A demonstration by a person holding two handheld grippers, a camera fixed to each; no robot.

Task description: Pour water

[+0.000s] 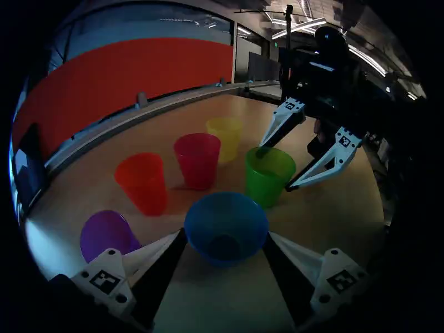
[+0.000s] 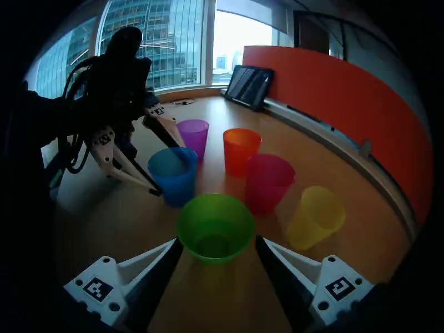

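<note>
Blue cup (image 1: 226, 227) stands upright on the table (image 1: 333, 216), near and central, between the fingers of the left gripper (image 1: 225, 236). The green cup (image 2: 215, 227), just far-right of it, sits likewise in the right gripper (image 2: 217, 240). Pads flank each wall, but I cannot tell whether either claw squeezes. Both seem placed so one cup can be lifted and poured into the other.
</note>
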